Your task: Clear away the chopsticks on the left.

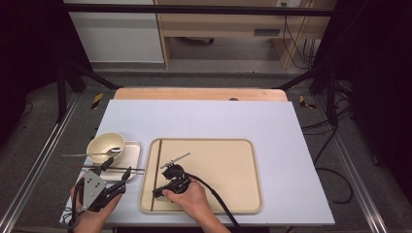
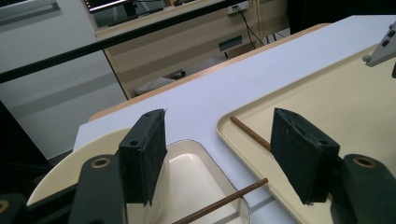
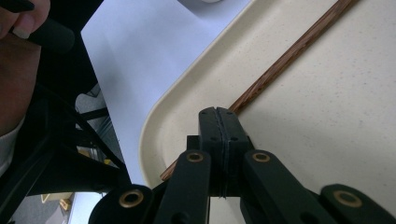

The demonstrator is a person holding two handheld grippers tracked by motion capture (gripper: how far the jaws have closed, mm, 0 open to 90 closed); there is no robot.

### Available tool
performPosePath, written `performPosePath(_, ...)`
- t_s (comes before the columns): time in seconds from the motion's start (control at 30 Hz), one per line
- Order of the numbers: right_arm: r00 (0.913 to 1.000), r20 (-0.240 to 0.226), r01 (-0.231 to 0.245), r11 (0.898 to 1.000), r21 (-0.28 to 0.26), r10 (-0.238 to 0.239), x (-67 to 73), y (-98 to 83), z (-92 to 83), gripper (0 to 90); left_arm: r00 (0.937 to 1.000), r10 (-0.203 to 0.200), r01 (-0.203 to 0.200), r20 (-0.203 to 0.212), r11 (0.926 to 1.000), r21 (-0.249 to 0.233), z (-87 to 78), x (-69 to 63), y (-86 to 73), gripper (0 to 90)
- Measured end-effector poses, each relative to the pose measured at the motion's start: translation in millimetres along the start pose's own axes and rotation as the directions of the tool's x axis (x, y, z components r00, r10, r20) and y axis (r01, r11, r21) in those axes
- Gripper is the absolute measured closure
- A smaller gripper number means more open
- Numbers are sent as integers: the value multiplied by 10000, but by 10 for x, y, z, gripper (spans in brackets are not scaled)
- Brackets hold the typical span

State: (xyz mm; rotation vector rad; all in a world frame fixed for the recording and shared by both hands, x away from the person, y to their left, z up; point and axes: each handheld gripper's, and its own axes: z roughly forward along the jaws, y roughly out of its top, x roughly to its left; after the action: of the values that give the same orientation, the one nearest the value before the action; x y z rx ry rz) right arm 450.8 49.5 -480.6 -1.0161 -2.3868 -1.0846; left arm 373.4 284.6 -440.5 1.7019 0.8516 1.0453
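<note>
A brown chopstick (image 1: pixel 158 160) lies along the left side of the beige tray (image 1: pixel 228 174). My right gripper (image 1: pixel 156 193) is held low over the tray's near left corner. Its jaws are shut pad to pad, tips lying across the chopstick (image 3: pixel 289 53), which passes under my right gripper (image 3: pixel 218 121). A second chopstick (image 1: pixel 114 168) lies across a small white dish (image 1: pixel 132 154). My left gripper (image 1: pixel 118 169) hovers over that dish, open, with nothing between its pads. Between the jaws of my left gripper (image 2: pixel 222 140) I see the dish (image 2: pixel 196 177) and the chopstick (image 2: pixel 219 203).
A cream bowl (image 1: pixel 109 143) holding a metal spoon (image 1: pixel 92 154) stands at the dish's far left. A white sheet (image 1: pixel 204 116) covers the wooden table. Dark frame posts stand at both far sides.
</note>
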Motion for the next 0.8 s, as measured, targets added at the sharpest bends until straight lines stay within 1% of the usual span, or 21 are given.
performPosePath(0.17, 10000, 24, 48, 10000, -72, -48, -17, -5, -46, 900, 10000, 19, -19, 15, 10000, 18, 3, 0, -2, 358)
performPosePath(0.33, 10000, 53, -25, 9999, -128, 26, -32, -5, -93, 900, 10000, 35, -35, 17, 10000, 24, 3, -2, -2, 358)
performPosePath(0.43, 9996, 255, 86, 9995, -302, -78, -57, -11, -189, 900, 10000, 68, -68, -3, 10000, 29, 4, -1, -4, 358)
performPosePath(0.47, 9996, 255, 86, 9995, -302, -78, -57, -11, -189, 900, 10000, 68, -68, -3, 10000, 29, 4, -1, -4, 358)
performPosePath(0.53, 9990, 362, 276, 9983, -504, -257, -80, -16, -266, 900, 10000, 86, -86, -24, 10000, 28, 4, 0, -6, 358)
performPosePath(0.57, 9981, 464, 446, 9960, -777, -411, -100, -24, -366, 900, 10000, 88, -88, -31, 10000, 10, 2, 3, -7, 358)
performPosePath(0.6, 9981, 464, 446, 9960, -777, -411, -100, -24, -366, 900, 10000, 88, -88, -31, 10000, 10, 2, 3, -7, 358)
performPosePath(0.63, 9961, 608, 699, 9921, -1038, -638, -132, -35, -479, 900, 10000, 89, -89, -45, 10000, 28, 4, 6, -11, 358)
performPosePath(0.67, 9951, 717, 758, 9905, -1145, -679, -147, -43, -538, 900, 10000, 86, -86, -47, 10000, 37, 5, 8, -13, 358)
performPosePath(0.7, 9951, 717, 758, 9905, -1145, -679, -147, -43, -538, 900, 10000, 86, -86, -47, 10000, 37, 5, 8, -13, 358)
performPosePath(0.73, 9937, 831, 850, 9888, -1224, -751, -168, -51, -596, 900, 9999, 95, -95, -55, 9999, 44, 8, 9, -16, 358)
performPosePath(0.77, 9909, 1088, 945, 9858, -1390, -796, -221, -70, -709, 896, 9999, 83, -83, -77, 9999, 69, 12, 10, -20, 358)
performPosePath(0.8, 9909, 1088, 945, 9858, -1390, -796, -221, -70, -709, 896, 9999, 83, -83, -77, 9999, 69, 12, 10, -20, 358)
